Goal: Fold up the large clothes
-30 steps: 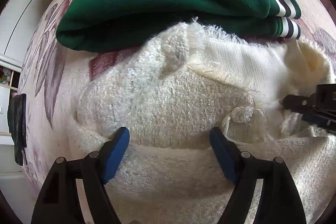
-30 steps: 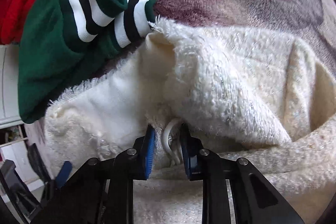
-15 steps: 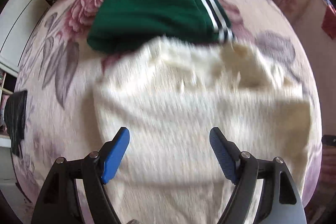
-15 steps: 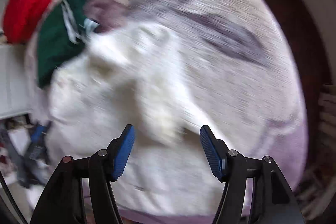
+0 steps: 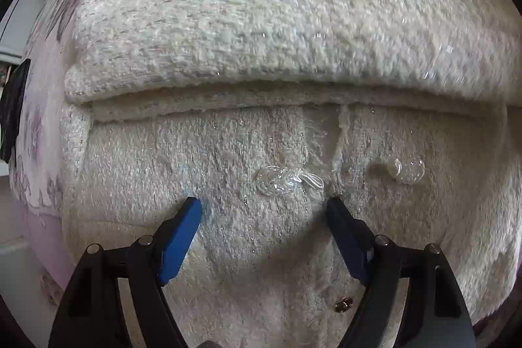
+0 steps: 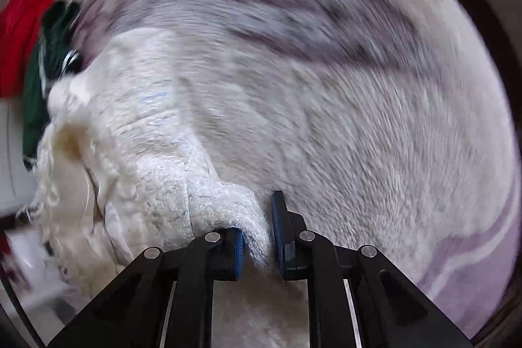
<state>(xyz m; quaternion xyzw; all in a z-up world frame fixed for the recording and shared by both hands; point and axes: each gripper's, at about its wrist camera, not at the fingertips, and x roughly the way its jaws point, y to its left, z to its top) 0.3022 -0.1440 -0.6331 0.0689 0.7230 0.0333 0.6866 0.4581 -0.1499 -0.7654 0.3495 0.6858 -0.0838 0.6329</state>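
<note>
Left wrist view looks straight down on a fluffy cream cardigan (image 5: pixel 261 31) that fills nearly the whole picture, lying on a bed cover printed with mauve flowers (image 5: pixel 39 132). At the far left edge a dark cloth (image 5: pixel 14 110) hangs by the bed's side. A folded-over layer of the cardigan ends in a thick edge running across the middle, and below it the front opening shows a clear beaded fastening (image 5: pixel 287 180) on one side and a clear button (image 5: pixel 406 171) on the other; lower down sits a small metal button (image 5: pixel 343 305). The left tool (image 5: pixel 263 211) stands with its blue pads wide apart above the knit, nothing pinched between them. Right wrist view is smeared by movement. At its left edge lie a red garment (image 6: pixel 19 31) and a green garment (image 6: pixel 39 87), with the cream cardigan (image 6: pixel 140 132) bunched just beside them and trailing toward the camera. The right tool (image 6: pixel 257 237) is closing its jaws, and a fold of the cream knit is caught between the blue pads. Beyond it, to the right, spreads the bed cover (image 6: pixel 375 136), pale with blurred mauve leaves.
</note>
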